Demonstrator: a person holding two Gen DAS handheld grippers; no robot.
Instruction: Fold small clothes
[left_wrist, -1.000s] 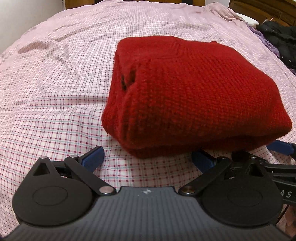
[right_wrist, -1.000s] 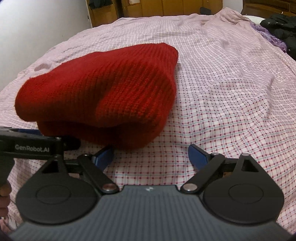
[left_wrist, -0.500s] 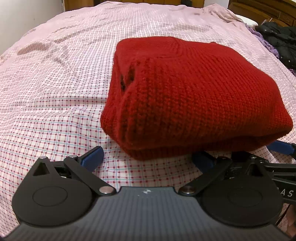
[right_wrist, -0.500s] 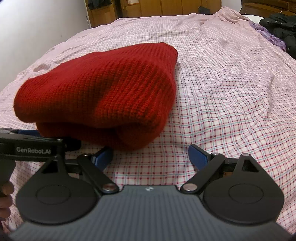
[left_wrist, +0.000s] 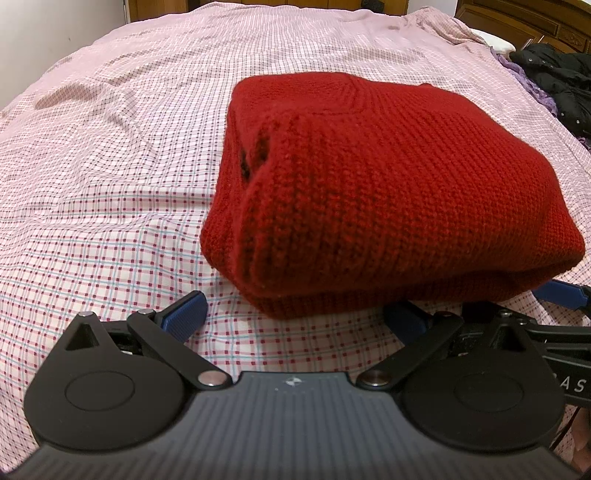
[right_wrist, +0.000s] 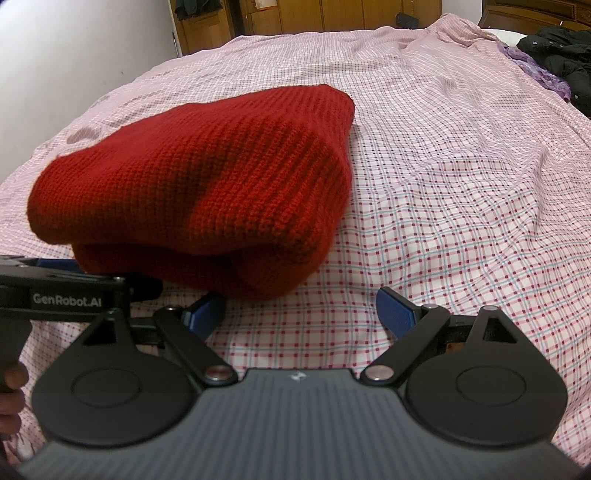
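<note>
We see the red sweater (left_wrist: 388, 192) lying folded into a thick bundle on the checked bedsheet (left_wrist: 110, 166), near the middle of the bed. Our left gripper (left_wrist: 295, 314) sits just short of the bundle's near edge, jaws spread wide, nothing between the blue pads (left_wrist: 186, 312). Our right gripper (right_wrist: 301, 308) waits beside it at the sweater's other near corner, also wide open and empty, its left pad just beside the knit. From the right view, the left gripper's black body shows at the left edge, fingers (right_wrist: 13, 384) curled on its handle. A dark jacket (right_wrist: 565, 51) lies at the far right of the bed.
</note>
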